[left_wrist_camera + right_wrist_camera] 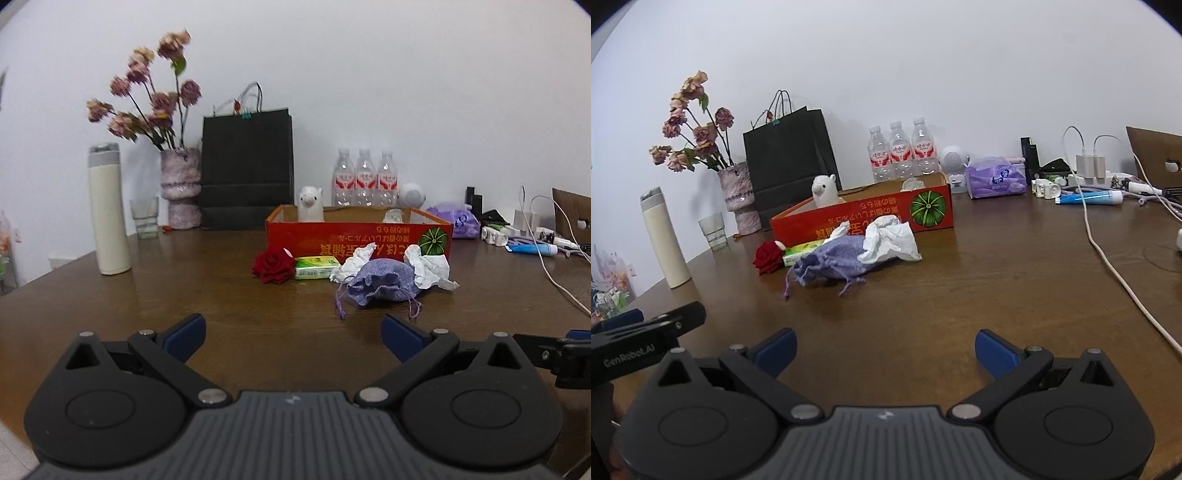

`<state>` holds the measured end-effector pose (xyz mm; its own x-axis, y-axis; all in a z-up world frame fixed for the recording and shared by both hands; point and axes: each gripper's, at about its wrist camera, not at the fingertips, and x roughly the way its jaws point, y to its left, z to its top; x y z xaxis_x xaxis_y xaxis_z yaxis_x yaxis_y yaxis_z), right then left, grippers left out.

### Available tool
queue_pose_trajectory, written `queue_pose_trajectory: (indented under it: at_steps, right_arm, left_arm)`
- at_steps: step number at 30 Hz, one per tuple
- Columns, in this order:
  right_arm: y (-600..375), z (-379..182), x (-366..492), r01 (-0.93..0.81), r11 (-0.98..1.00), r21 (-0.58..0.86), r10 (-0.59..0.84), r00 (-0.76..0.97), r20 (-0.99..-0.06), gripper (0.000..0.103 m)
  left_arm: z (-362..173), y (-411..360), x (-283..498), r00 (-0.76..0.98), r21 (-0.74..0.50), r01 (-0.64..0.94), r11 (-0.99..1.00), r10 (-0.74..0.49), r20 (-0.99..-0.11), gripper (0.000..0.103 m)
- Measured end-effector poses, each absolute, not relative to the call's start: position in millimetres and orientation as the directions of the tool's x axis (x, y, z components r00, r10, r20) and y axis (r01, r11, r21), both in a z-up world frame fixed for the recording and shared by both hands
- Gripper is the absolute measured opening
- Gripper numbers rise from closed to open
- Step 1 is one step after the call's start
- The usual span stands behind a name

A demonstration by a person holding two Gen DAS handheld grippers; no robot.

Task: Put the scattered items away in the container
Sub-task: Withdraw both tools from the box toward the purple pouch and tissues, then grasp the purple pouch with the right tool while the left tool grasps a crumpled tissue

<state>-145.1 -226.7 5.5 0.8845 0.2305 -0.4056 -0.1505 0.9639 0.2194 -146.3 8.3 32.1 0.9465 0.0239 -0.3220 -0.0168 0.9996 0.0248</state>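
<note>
From my seat, the shallow red cardboard box with the green pumpkin print [360, 240] hides most of what it holds: I see only the head and neck of the white plush alpaca [310, 204] above its rim, and a small pale object at the far right corner [393, 216] that I cannot identify. The box's printed text reads upside down to me. In the right wrist view the crumpled white tissue paper [892, 240] covers the back end of the lilac knitted drawstring pouch [834, 264], and the green tissue packet [801, 253] is half hidden behind the pouch. The dark red fabric rose [275, 266] lies just beside the packet's left end. All four sit on the brown wooden table [184, 288] directly in front of the box, outside it. A second wad of white paper [352, 262] pokes out behind the pouch.

My left gripper [293, 334] hovers low over the table, level, pointing at the pile, its blue-padded fingers [186, 334] spread wide with nothing between them. My right gripper [885, 350] is held alongside, angled slightly left toward the same pile, equally wide and empty. Each camera catches only a dark edge of the other tool at its frame border. The hands holding them are out of sight.
</note>
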Motion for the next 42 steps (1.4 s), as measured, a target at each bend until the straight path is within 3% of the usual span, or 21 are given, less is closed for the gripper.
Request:
queue_pose_trajectory:
  at_steps: [5, 9, 12, 15, 16, 17, 19, 21, 24, 26, 31, 34, 35, 38, 40, 42]
  right_arm:
    - [-220, 17, -110, -0.189, 0.96, 0.208, 0.26, 0.882, -0.394, 0.1]
    - [-204, 26, -79, -0.228, 0.96, 0.165, 0.277, 0.871, -0.407, 0.09]
    - [-192, 31, -52, -0.264, 0.949, 0.172, 0.313, 0.848, -0.428, 0.085]
    - [-177, 35, -25, -0.319, 0.932, 0.171, 0.362, 0.824, -0.437, 0.085]
    - [-171, 36, -16, -0.333, 0.928, 0.168, 0.373, 0.821, -0.433, 0.085]
    - [-166, 37, -7, -0.343, 0.924, 0.168, 0.382, 0.818, -0.43, 0.084]
    - [-158, 41, 13, -0.349, 0.922, 0.169, 0.387, 0.819, -0.424, 0.075]
    - [-154, 43, 33, -0.337, 0.926, 0.169, 0.377, 0.822, -0.427, 0.073]
    - [-146, 33, 62, -0.323, 0.932, 0.163, 0.36, 0.787, -0.501, 0.061]
    - [-141, 20, 71, -0.32, 0.939, 0.125, 0.334, 0.763, -0.553, 0.057]
    - [-139, 12, 48, -0.362, 0.931, -0.052, 0.272, 0.781, -0.562, 0.048]
    - [-164, 17, 38, -0.368, 0.926, -0.089, 0.25, 0.772, -0.585, 0.046]
    - [-175, 19, 36, -0.358, 0.93, -0.084, 0.242, 0.768, -0.593, 0.046]
    - [-201, 23, 29, -0.324, 0.944, -0.063, 0.222, 0.765, -0.604, 0.047]
    - [-209, 25, 22, -0.301, 0.952, -0.061, 0.205, 0.771, -0.603, 0.049]
    - [-213, 26, 13, -0.298, 0.953, -0.054, 0.209, 0.778, -0.593, 0.054]
  left_arm:
    - [38, 15, -106, 0.932, 0.009, -0.001, 1.0, 0.004, -0.362, 0.103]
    - [38, 22, -75, 0.918, 0.009, 0.004, 1.0, 0.0, -0.397, 0.103]
    - [40, 29, -54, 0.925, 0.03, -0.012, 0.999, 0.023, -0.38, 0.103]
    - [45, 31, -34, 0.937, 0.066, 0.055, 0.996, -0.029, -0.347, 0.103]
    - [47, 29, -28, 0.938, 0.086, 0.084, 0.993, -0.05, -0.342, 0.091]
    - [48, 28, -21, 0.941, 0.098, 0.096, 0.991, -0.058, -0.332, 0.088]
    - [49, 32, -5, 0.938, 0.086, 0.096, 0.992, -0.062, -0.341, 0.088]
    - [49, 38, 11, 0.93, 0.044, 0.098, 0.994, -0.075, -0.359, 0.088]
    - [47, 38, 21, 0.934, 0.052, 0.082, 0.995, -0.059, -0.352, 0.088]
    - [45, 35, 25, 0.934, 0.058, 0.095, 0.994, -0.069, -0.351, 0.088]
    - [40, 11, 33, 0.922, 0.069, 0.204, 0.976, -0.168, -0.349, 0.088]
    - [35, -15, 45, 0.902, 0.083, 0.282, 0.956, -0.235, -0.362, 0.086]
    - [33, -25, 51, 0.892, 0.101, 0.297, 0.95, -0.238, -0.385, 0.084]
    - [22, -52, 71, 0.851, 0.139, 0.315, 0.939, -0.215, -0.479, 0.061]
    - [14, -60, 81, 0.814, 0.125, 0.307, 0.943, -0.192, -0.549, 0.03]
    - [9, -62, 76, 0.815, 0.138, 0.281, 0.95, -0.16, -0.557, 0.022]
